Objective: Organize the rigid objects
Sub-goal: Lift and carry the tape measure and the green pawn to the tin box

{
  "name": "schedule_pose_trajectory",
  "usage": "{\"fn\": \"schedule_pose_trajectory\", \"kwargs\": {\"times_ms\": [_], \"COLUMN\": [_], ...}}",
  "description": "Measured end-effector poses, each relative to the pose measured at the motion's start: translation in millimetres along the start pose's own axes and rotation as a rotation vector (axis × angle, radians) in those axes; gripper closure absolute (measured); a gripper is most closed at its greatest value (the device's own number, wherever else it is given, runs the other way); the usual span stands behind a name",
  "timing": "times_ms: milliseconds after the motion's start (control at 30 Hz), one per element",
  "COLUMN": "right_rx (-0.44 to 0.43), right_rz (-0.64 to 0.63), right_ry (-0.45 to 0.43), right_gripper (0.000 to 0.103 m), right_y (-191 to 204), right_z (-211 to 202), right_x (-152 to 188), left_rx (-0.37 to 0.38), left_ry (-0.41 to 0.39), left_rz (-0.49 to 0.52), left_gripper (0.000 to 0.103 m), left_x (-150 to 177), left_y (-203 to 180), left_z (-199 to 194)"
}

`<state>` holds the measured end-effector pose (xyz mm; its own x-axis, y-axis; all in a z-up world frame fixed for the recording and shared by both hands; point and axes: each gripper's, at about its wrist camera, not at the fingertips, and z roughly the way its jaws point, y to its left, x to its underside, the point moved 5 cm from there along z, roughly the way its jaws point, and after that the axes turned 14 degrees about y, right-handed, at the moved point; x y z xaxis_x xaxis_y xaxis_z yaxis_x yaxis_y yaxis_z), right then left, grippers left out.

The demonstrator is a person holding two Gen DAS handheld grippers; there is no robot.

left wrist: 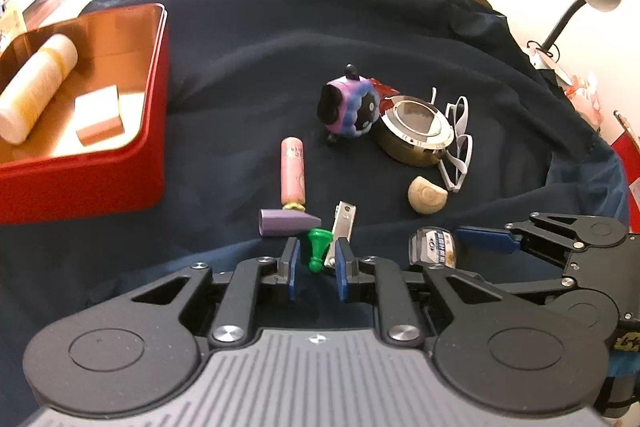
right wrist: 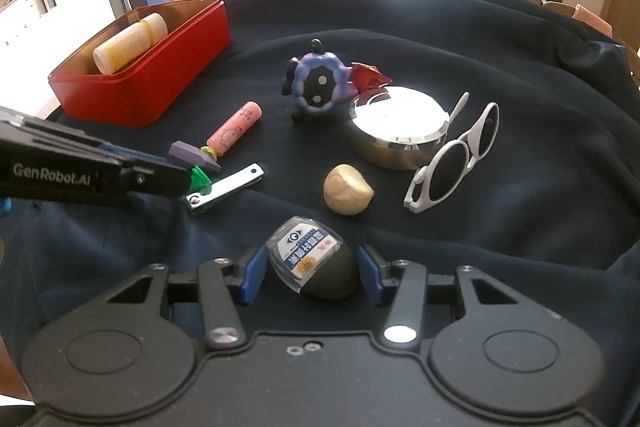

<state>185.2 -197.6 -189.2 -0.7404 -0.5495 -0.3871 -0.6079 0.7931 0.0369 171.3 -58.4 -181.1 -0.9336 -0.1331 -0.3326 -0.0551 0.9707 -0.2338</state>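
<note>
Fingers first: the left gripper (left wrist: 318, 255) has its blue fingers closed on a small green pawn (left wrist: 319, 247), which lies tilted between them at the 6 o'clock edge of the clutter. A silver nail clipper (left wrist: 342, 227) lies just beside that pawn, at its 1 o'clock, close against one finger.

Over to the right gripper (right wrist: 312, 267), and we see its fingers clamped on either side of a dark egg-shaped capsule (right wrist: 310, 263) with a clear labelled cap. We can't tell whether it is off the cloth.

Everything sits on a worktop draped in a dark blue cloth (left wrist: 240, 87). From the left wrist camera, a purple wedge (left wrist: 286, 223) lies at 11 o'clock of the pawn, touching the end of a pink tube (left wrist: 293, 169) that points on towards 12.

Further out at 1 o'clock we spot a purple toy figure (left wrist: 348, 107), a round metal tin (left wrist: 416, 135), white sunglasses (left wrist: 460, 143) leaning on it, and a pale wooden nut (left wrist: 427, 195) nearer in.

Well apart at 10 o'clock stands the red box (left wrist: 154, 131), holding a cream bottle (left wrist: 38, 87) on its side and a small block (left wrist: 98, 115).
</note>
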Motion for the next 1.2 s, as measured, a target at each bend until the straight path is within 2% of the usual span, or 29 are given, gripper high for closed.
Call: {"fn": "schedule_pose_trajectory", "kwargs": {"times_ms": [267,633,667,900,1200], "right_rx": [0.003,0.005,0.005,0.011,0.014], "right_rz": [-0.002,-0.015,-0.017,-0.004,0.006], "right_ry": [0.000,0.006,0.005,-0.015,-0.031], "right_gripper": [0.054,0.053,0.054,0.055,0.055], "right_y": [0.8,1.2,1.3,0.2,7.7], "right_z": [0.0,1.2,1.0,-4.9,-34.1], "right_x": [0.6,0.6,1.0,3.6,4.6], "left_rx": [-0.034,0.032,0.031,0.003,0.023], "left_ry": [0.019,0.035,0.032,0.023,0.024], "left_rz": [0.047,0.011,0.009,-0.008,-0.007], "left_gripper": [0.086,0.086,0.089,0.089,0.089], "left_x": [-8.3,-17.9,-18.2,-15.6,-8.2], "left_y": [-4.9,-0.2,0.2,6.2,10.8], "left_z": [17.0,24.9,24.7,21.6,-4.7]}}
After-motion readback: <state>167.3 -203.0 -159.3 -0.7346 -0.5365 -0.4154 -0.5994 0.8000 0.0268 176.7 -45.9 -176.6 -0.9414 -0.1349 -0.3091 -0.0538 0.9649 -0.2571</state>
